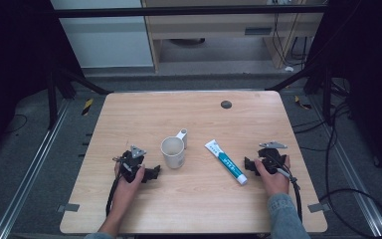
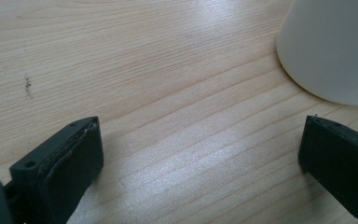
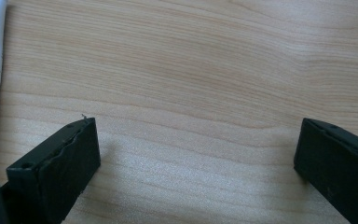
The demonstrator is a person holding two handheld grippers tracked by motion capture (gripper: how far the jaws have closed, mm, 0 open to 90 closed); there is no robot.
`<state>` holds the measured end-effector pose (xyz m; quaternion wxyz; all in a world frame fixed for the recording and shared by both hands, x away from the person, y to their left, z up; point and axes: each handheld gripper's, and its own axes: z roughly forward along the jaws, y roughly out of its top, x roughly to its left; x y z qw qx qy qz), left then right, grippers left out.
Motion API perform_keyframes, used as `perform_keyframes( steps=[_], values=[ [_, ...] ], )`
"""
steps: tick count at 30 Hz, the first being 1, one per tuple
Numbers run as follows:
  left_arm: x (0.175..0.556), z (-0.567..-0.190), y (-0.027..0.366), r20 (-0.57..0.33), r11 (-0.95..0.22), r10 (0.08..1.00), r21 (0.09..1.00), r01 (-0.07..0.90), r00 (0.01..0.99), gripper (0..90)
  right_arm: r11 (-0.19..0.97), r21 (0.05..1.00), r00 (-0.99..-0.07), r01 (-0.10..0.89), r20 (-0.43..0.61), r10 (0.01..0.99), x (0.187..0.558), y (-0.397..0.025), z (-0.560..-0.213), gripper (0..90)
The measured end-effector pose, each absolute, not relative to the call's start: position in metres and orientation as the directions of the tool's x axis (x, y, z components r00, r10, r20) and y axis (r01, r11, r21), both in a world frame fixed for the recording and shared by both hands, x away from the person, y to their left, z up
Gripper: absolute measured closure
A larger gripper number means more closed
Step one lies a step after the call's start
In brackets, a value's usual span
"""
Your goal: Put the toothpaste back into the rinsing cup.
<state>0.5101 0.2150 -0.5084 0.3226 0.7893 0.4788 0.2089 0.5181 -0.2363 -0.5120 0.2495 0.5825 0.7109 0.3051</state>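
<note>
Both hand-held grippers, left (image 1: 151, 173) and right (image 1: 249, 165), jaws wide, flanking upright white mug (image 1: 173, 151) and toothpaste tube (image 1: 226, 162).

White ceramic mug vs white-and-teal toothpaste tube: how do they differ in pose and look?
The white ceramic mug stands upright, mouth open upward; the white-and-teal toothpaste tube lies flat, slanted, cap toward the person. The mug is plain and round with a handle at the far side; the tube is long, slim and printed. Both rest untouched on the wooden table, between the two grippers.

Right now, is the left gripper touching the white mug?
Apart. In the left gripper view, bare wood lies between the open left gripper and the white mug, which stands ahead of the right-hand jaw.
</note>
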Motion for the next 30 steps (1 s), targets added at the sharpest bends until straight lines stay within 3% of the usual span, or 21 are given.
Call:
perform_keyframes(
  steps=[4,5,22,30],
  values=[
    [0.51,-0.508,0.215,0.021,-0.333,0.891,0.709,0.621,0.454,0.0,0.154,0.728,-0.223,0.668,-0.001,0.975,0.518,-0.237,-0.512,3.1],
    [0.51,-0.508,0.215,0.021,-0.333,0.891,0.709,0.621,0.454,0.0,0.167,0.725,-0.245,0.669,0.002,0.97,0.516,-0.237,-0.509,8.6],
    [0.51,-0.508,0.215,0.022,-0.335,0.891,0.707,0.622,0.454,0.0,0.272,0.738,-0.394,0.618,-0.01,0.919,0.499,-0.208,-0.454,16.8],
    [0.51,-0.508,0.215,0.022,-0.335,0.891,0.708,0.622,0.454,0.0,0.393,0.709,-0.472,0.586,-0.097,0.876,0.506,-0.185,-0.424,21.2]
  ],
)
